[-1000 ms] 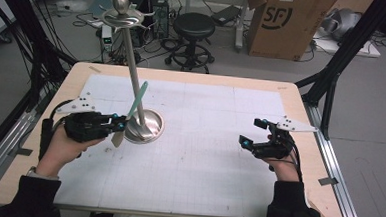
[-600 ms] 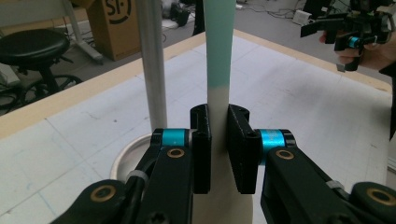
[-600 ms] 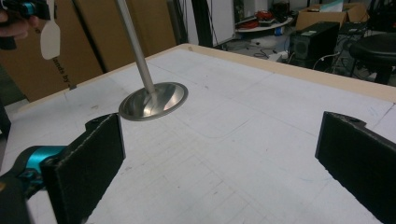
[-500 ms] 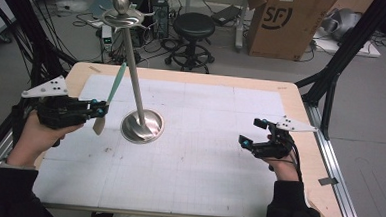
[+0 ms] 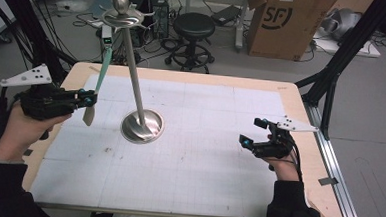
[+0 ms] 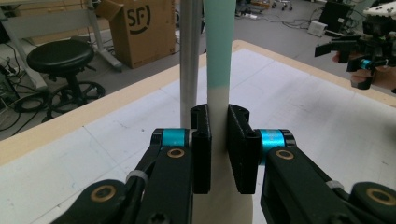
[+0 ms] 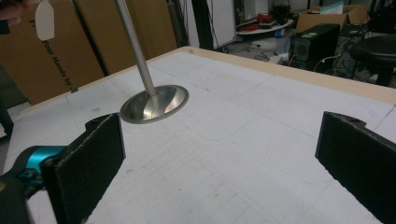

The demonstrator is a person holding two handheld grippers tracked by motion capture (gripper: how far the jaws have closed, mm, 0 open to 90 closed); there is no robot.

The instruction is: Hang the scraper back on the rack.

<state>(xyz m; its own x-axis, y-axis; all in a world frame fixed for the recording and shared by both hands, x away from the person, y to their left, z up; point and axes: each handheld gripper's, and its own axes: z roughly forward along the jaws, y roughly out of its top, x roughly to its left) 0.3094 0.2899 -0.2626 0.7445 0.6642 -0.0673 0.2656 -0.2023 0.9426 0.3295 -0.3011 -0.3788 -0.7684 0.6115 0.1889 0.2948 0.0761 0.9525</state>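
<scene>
A tall metal stand [image 5: 135, 80] rises from a round base [image 5: 141, 127] left of the table's middle, topped by a small dish and knob [image 5: 122, 14]. My left gripper [image 5: 89, 100] is shut on a long utensil [image 5: 98, 83] with a mint-green handle and a cream lower end, held nearly upright above the table, left of the pole and apart from it. In the left gripper view the jaws clamp the cream part [image 6: 218, 140], with the pole [image 6: 189, 60] just behind. My right gripper [image 5: 250, 131] rests open at the table's right, jaws wide [image 7: 219, 135], facing the base [image 7: 154, 103].
A white gridded mat [image 5: 203, 169] covers the wooden table [image 5: 301, 109]. Behind the far edge stand a black stool [image 5: 194, 26] and a cardboard box [image 5: 285, 23], with cables on the floor. Black frame legs [image 5: 332, 81] flank the table.
My left gripper has carried the utensil from beside the stand's base to the left and upward, turning it more upright. The right gripper has stayed put.
</scene>
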